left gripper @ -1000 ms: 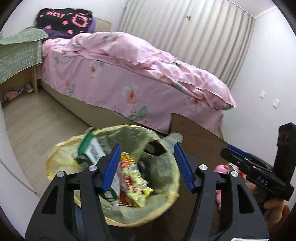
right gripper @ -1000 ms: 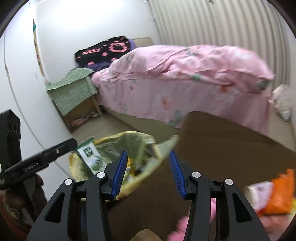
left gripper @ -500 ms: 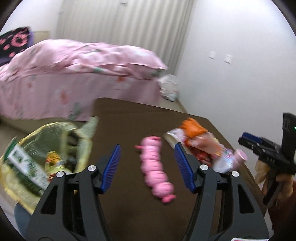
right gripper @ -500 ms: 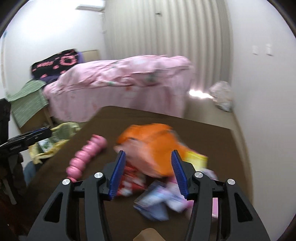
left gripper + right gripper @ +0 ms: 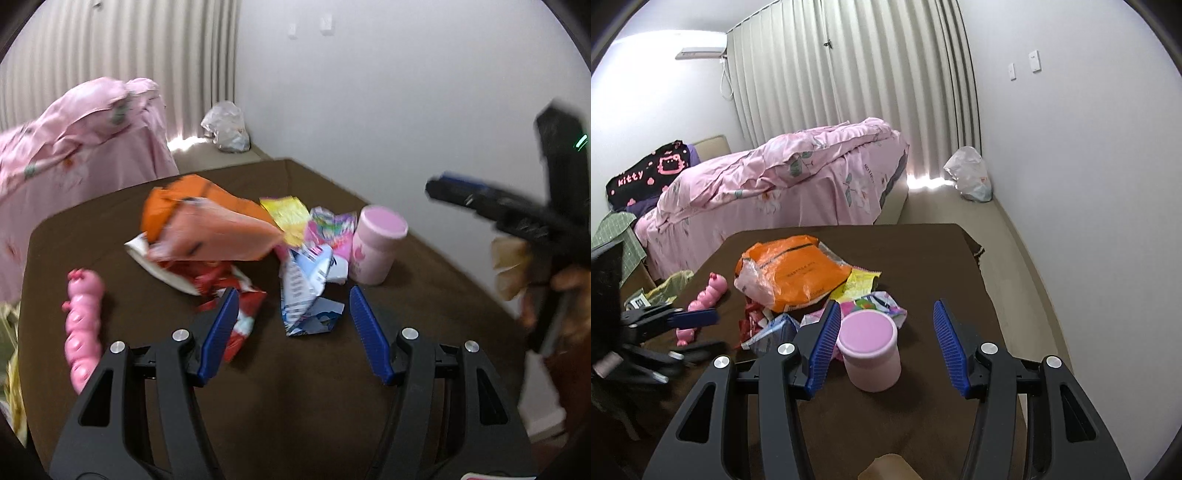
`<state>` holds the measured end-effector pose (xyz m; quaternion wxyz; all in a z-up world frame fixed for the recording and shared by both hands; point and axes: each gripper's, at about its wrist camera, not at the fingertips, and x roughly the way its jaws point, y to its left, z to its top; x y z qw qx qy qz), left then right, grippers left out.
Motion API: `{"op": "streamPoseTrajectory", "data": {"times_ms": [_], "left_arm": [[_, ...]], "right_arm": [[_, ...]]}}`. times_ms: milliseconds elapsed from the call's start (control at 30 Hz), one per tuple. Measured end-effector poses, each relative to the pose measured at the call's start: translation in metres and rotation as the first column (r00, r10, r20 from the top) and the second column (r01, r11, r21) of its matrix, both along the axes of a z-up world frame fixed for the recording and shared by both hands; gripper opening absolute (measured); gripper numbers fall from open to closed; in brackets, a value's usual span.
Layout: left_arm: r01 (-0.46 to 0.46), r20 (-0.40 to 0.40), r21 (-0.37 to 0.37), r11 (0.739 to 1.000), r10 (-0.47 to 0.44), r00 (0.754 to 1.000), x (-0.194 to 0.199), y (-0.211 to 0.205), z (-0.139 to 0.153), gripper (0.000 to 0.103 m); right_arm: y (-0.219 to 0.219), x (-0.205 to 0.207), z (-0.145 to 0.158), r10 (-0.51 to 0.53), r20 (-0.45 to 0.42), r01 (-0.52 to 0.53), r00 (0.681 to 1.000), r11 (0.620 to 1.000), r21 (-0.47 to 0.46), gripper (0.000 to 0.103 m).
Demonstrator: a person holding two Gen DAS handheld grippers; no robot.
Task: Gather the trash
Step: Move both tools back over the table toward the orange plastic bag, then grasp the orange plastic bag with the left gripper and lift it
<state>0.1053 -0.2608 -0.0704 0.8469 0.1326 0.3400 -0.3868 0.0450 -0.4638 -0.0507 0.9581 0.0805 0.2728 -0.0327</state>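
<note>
Right wrist view: the right tongs (image 5: 882,341) are level over the near part of the brown counter (image 5: 923,251), spread wide and gripping nothing. One pink lidded cup (image 5: 868,354) stands upright between the blue pads, just beside the left pad (image 5: 823,343); whether it touches that pad cannot be told.

Left wrist view: the left tongs (image 5: 290,332) are also spread wide and grip nothing, held over the counter (image 5: 295,406) with a blue-and-white wrapper (image 5: 306,295) lying between the pads.

Trash on the counter, counted: one orange bag (image 5: 790,273), one yellow wrapper (image 5: 857,284), one red wrapper (image 5: 240,295), one blue-and-white wrapper, one multicoloured wrapper (image 5: 332,227). One pink caterpillar toy (image 5: 705,299) lies left of the pile, apart from it.

Only the right wrist view shows the yellow bin bag (image 5: 670,282) at the counter's far left edge, the whole pink bed (image 5: 783,177) and the curtain (image 5: 849,74). Only the left wrist view shows the person's right hand (image 5: 569,291), blurred. Both show one white plastic bag (image 5: 969,179) on the floor.
</note>
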Motion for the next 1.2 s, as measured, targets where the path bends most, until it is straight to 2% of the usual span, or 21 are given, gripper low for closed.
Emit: {"op": "streamPoseTrajectory", "data": {"times_ms": [33,67,133,233,367,500,567,667,767,833,933,967,1100,1167,1200], "left_arm": [[0.002,-0.006,0.024,1.0,-0.002,1.0,0.002,-0.009,-0.005,0.049],[0.009,-0.027,0.032,0.999,-0.008,1.0,0.005,-0.015,-0.009,0.032],[-0.012,-0.061,0.034,0.999,0.014,0.998,0.011,-0.014,-0.012,0.008],[-0.073,-0.076,-0.017,0.997,0.071,0.995,0.012,0.008,-0.002,0.008],[-0.157,-0.008,-0.023,0.987,0.157,0.988,0.005,0.051,0.019,0.007],[-0.287,0.094,0.013,0.958,0.285,0.954,0.0,0.099,0.035,0.007],[-0.328,0.1,0.013,0.945,0.325,0.94,0.002,0.118,0.038,0.007],[-0.389,0.087,0.013,0.921,0.387,0.918,0.005,0.146,0.036,0.007],[-0.4,0.038,-0.007,0.916,0.4,0.916,0.01,0.159,0.031,0.007],[-0.393,0.008,-0.019,0.919,0.394,0.919,0.012,0.159,0.025,0.008],[-0.378,-0.029,-0.042,0.925,0.377,0.926,0.013,0.162,0.021,0.014],[-0.375,-0.042,-0.054,0.926,0.373,0.927,0.013,0.164,0.021,0.016],[-0.37,-0.08,-0.125,0.92,0.363,0.928,0.011,0.176,0.025,0.025],[-0.372,-0.093,-0.155,0.915,0.361,0.928,0.011,0.183,0.028,0.034],[-0.376,-0.104,-0.177,0.91,0.363,0.926,0.011,0.187,0.03,0.035]], "right_arm": [[0.003,-0.001,0.0,0.009,-0.002,-0.009,1.0,1.0,-0.01,0.049],[0.006,-0.003,0.0,0.019,-0.003,-0.019,1.0,1.0,-0.017,0.049],[0.013,-0.004,-0.001,0.052,-0.011,-0.052,0.999,0.998,-0.025,0.049],[0.028,-0.006,-0.003,0.08,-0.024,-0.082,0.996,0.995,-0.064,0.049],[0.047,0.0,-0.012,0.108,-0.066,-0.114,0.992,0.989,-0.092,0.049],[0.067,0.014,-0.012,0.139,-0.059,-0.143,0.988,0.987,-0.07,0.049],[0.076,0.023,-0.005,0.158,-0.033,-0.16,0.987,0.985,-0.062,0.049],[0.099,0.049,0.009,0.231,-0.001,-0.23,0.973,0.971,-0.063,0.049],[0.123,0.077,0.013,0.303,-0.005,-0.302,0.953,0.948,-0.095,0.049],[0.145,0.102,0.003,0.333,-0.056,-0.338,0.941,0.927,-0.164,0.049],[0.16,0.13,-0.016,0.341,-0.133,-0.363,0.931,0.906,-0.216,0.049],[0.163,0.138,-0.024,0.332,-0.161,-0.363,0.93,0.9,-0.24,0.048],[0.16,0.133,-0.029,0.358,-0.186,-0.391,0.915,0.901,-0.189,0.02],[0.163,0.118,-0.025,0.372,-0.189,-0.406,0.909,0.892,-0.196,0.014],[0.165,0.104,-0.02,0.39,-0.188,-0.424,0.901,0.883,-0.201,0.013]]}}
